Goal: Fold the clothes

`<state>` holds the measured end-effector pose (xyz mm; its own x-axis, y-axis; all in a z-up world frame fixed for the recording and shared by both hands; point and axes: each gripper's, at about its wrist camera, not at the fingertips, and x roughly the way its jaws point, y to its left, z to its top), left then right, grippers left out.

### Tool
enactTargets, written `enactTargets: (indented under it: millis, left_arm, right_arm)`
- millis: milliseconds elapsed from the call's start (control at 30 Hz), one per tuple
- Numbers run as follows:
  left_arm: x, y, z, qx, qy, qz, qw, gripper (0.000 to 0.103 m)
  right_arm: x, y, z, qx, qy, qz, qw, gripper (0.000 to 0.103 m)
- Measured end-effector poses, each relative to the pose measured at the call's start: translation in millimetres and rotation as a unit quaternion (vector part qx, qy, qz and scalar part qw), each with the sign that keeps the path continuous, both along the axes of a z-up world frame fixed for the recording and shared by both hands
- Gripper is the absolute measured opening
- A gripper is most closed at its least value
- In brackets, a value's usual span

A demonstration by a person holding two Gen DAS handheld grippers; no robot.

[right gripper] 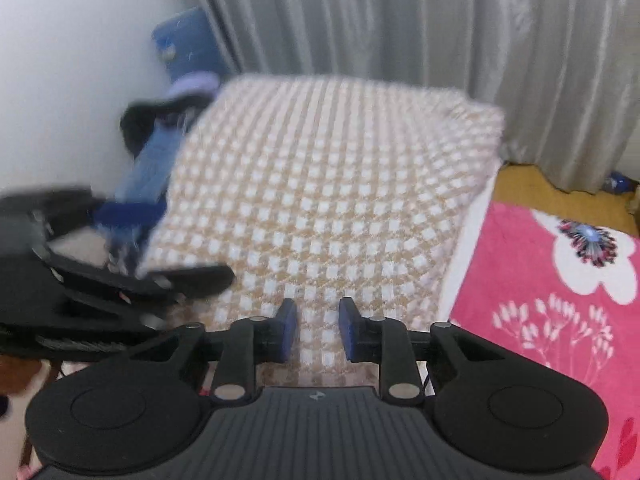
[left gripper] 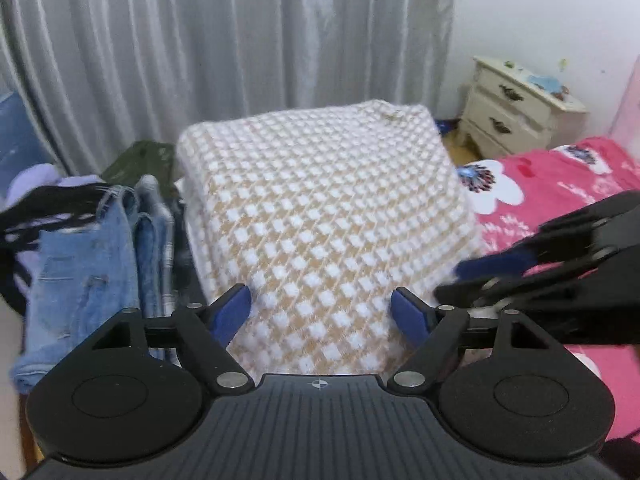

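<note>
A pile of clothes lies at the left of a raised surface covered by a tan-and-white checkered cloth point(left gripper: 320, 208). Faded blue jeans point(left gripper: 80, 272) lie on top, with a black garment point(left gripper: 24, 216), a lavender one point(left gripper: 36, 180) and a dark green one point(left gripper: 140, 160) around them. My left gripper point(left gripper: 322, 312) hovers open and wide above the near part of the checkered cloth, with nothing between its blue pads. My right gripper point(right gripper: 319, 328) stands over the same cloth with a narrow empty gap between its pads. Each gripper shows blurred in the other's view: the right gripper point(left gripper: 460, 280) and the left gripper point(right gripper: 168, 244). The jeans point(right gripper: 148, 172) are blurred.
A pink floral blanket point(left gripper: 560, 200) point(right gripper: 560, 300) lies to the right of the checkered cloth. A cream nightstand point(left gripper: 520, 108) stands in the far right corner. Grey curtains point(left gripper: 240, 40) hang behind. A blue object point(right gripper: 188, 40) leans on the white wall at the left.
</note>
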<state>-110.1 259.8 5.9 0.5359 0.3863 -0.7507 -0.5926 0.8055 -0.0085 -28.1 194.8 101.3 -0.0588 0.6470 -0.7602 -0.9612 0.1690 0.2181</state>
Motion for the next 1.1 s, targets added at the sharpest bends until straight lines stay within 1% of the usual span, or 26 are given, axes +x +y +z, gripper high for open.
enactTargets:
  millis: [33,100,133,200,267,300,367,433,467,500,533,633,733,867,900,1000,1100]
  left_arm:
    - [0.5,-0.6,5.1,-0.007,0.007,0.012,0.9999,0.078]
    - [-0.1,-7.5,14.1,-0.021,0.025,0.036,0.9988,0.078]
    - [-0.3,-12.5,18.0,-0.019,0.035,0.042,0.9983,0.077]
    - [1.7,-20.8,23.4,-0.002,0.056,0.048,0.9973,0.079]
    - [-0.3,-30.5,26.8,0.009,0.070,0.057,0.9959,0.082]
    - [-2.0,-34.0,28.0,0.011,0.073,0.063,0.9953,0.082]
    - [-8.2,-44.3,31.5,0.019,0.077,0.077,0.9939,0.085]
    - [-12.1,-52.3,36.5,0.028,0.080,0.090,0.9924,0.087]
    - [-14.0,-57.1,38.3,0.031,0.081,0.097,0.9914,0.089]
    - [-16.2,-60.8,40.5,0.034,0.082,0.104,0.9907,0.090]
    - [-18.5,-63.3,43.2,0.035,0.080,0.109,0.9902,0.094]
    - [-26.6,-69.8,52.4,0.033,0.068,0.123,0.9895,0.098]
    - [-34.4,-72.3,59.8,0.023,0.055,0.137,0.9888,0.098]
    - [-41.8,-73.1,66.9,0.006,0.044,0.153,0.9872,0.099]
    - [-43.0,-73.7,68.4,0.004,0.042,0.156,0.9868,0.099]
    - [-45.1,-76.8,72.3,0.004,0.036,0.163,0.9859,0.100]
    - [-47.8,-79.9,76.3,0.002,0.027,0.161,0.9865,0.102]
  right_arm:
    - [0.0,-4.0,6.2,0.008,0.004,-0.006,1.000,0.028]
    - [-2.7,-20.3,5.6,-0.001,0.006,-0.024,1.000,0.028]
    - [-4.4,-29.4,3.6,-0.009,0.005,-0.033,0.999,0.028]
    - [-1.2,-42.9,0.9,-0.023,0.033,-0.064,0.997,0.028]
    - [-2.7,-55.5,2.4,-0.022,0.060,-0.087,0.994,0.029]
    - [-5.6,-59.9,3.8,-0.021,0.064,-0.093,0.993,0.030]
    - [-12.3,-64.8,6.8,-0.022,0.057,-0.100,0.993,0.034]
    - [-18.1,-67.5,9.8,-0.026,0.041,-0.105,0.993,0.040]
    - [-20.9,-69.2,11.8,-0.029,0.032,-0.109,0.993,0.041]
    - [-23.5,-72.0,13.9,-0.032,0.022,-0.113,0.993,0.043]
    - [-25.3,-75.9,15.9,-0.034,0.014,-0.117,0.992,0.046]
    - [-28.6,-84.4,21.7,-0.038,0.002,-0.121,0.992,0.050]
    - [-34.0,-87.4,29.7,-0.039,-0.006,-0.117,0.992,0.054]
    - [-41.7,-88.2,41.5,-0.037,-0.013,-0.113,0.993,0.056]
    - [-42.6,-88.2,43.4,-0.037,-0.012,-0.113,0.993,0.057]
    - [-46.9,-88.8,50.2,-0.035,-0.021,-0.112,0.993,0.067]
    - [-51.1,-89.6,54.5,-0.033,-0.028,-0.110,0.993,0.069]
